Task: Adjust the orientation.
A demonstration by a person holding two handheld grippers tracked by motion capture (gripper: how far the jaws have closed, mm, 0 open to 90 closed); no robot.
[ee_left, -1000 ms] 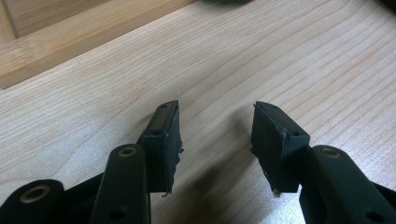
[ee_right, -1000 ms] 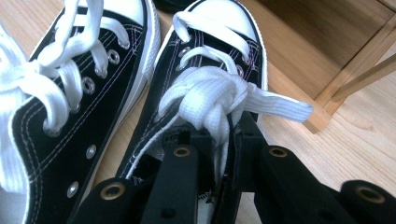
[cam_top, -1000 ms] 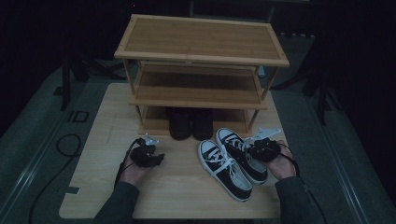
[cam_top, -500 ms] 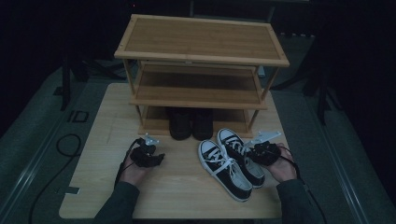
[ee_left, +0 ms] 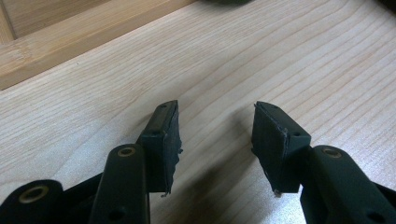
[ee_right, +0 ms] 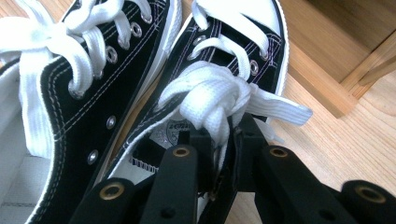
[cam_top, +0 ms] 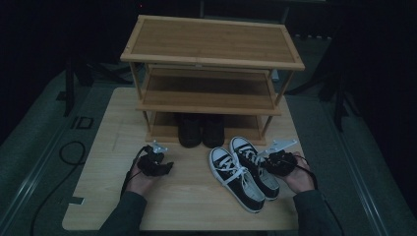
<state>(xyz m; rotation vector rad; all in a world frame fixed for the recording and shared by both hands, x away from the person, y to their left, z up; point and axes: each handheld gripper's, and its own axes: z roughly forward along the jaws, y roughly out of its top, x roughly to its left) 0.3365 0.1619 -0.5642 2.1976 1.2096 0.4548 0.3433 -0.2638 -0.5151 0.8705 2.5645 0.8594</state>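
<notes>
A pair of black sneakers with white laces lies on the table in front of the rack: the left one (cam_top: 233, 178) and the right one (cam_top: 252, 160). My right gripper (cam_top: 271, 161) is shut on the side wall of the right sneaker (ee_right: 233, 56) beside its knotted lace, with the canvas edge pinched between the jaws (ee_right: 224, 135). The other sneaker (ee_right: 79, 88) lies alongside it. My left gripper (cam_top: 164, 165) rests on the bare tabletop to the left, open, with only wood between its fingers (ee_left: 217, 109).
A three-tier wooden shoe rack (cam_top: 211, 59) stands at the back of the table (cam_top: 98, 196). A dark pair of shoes (cam_top: 200, 130) sits on its lowest shelf. The rack's base board (ee_left: 70, 42) lies just ahead of my left gripper. A cable (cam_top: 69, 152) runs across the floor at left.
</notes>
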